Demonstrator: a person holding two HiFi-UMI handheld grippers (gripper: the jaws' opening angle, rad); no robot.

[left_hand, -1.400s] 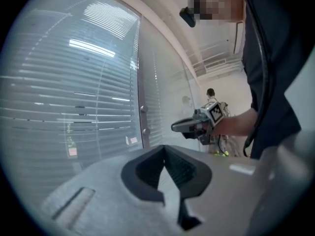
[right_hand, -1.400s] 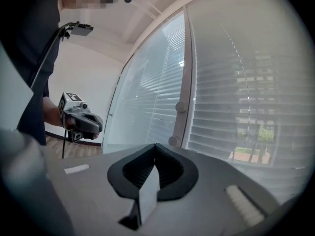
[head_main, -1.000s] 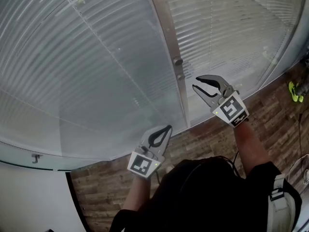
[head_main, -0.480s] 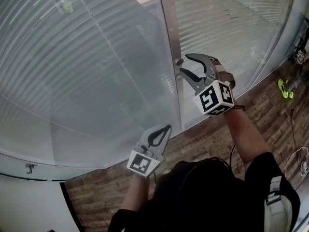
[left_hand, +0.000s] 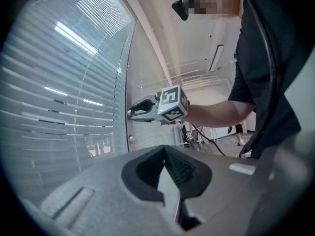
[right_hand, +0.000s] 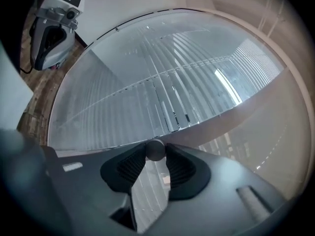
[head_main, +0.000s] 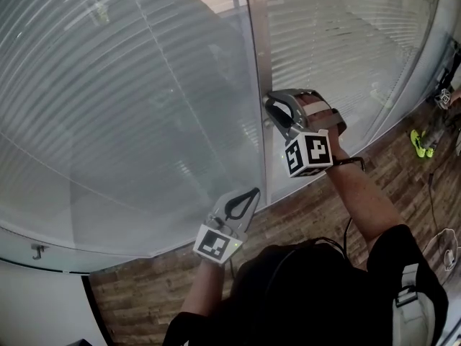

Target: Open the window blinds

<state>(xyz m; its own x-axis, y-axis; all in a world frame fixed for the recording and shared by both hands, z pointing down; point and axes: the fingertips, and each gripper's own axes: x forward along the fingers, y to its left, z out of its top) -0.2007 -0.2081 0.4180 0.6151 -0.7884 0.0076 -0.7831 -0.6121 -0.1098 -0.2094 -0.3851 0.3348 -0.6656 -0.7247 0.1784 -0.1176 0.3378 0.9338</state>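
Observation:
Grey slatted blinds (head_main: 130,99) hang behind the glass on both sides of a metal window post (head_main: 261,49). My right gripper (head_main: 271,115) is up against that post. Its jaws have just been closing, and in the right gripper view the pads press on a small round knob (right_hand: 155,150) from both sides, right gripper (right_hand: 155,152). From the left gripper view the same gripper (left_hand: 132,113) shows at the post, with a second knob (left_hand: 130,139) just below it. My left gripper (head_main: 248,193) hangs lower and nearer the floor, shut and empty, left gripper (left_hand: 165,154).
A wooden floor (head_main: 310,207) runs along the foot of the window. A yellow-green object (head_main: 418,141) and cables (head_main: 439,247) lie at the right. A white ledge with a small hook (head_main: 36,251) is at the lower left.
My right gripper has moved left to the window post, rolled over, and closed around the knob. The left gripper has stayed almost where it was.

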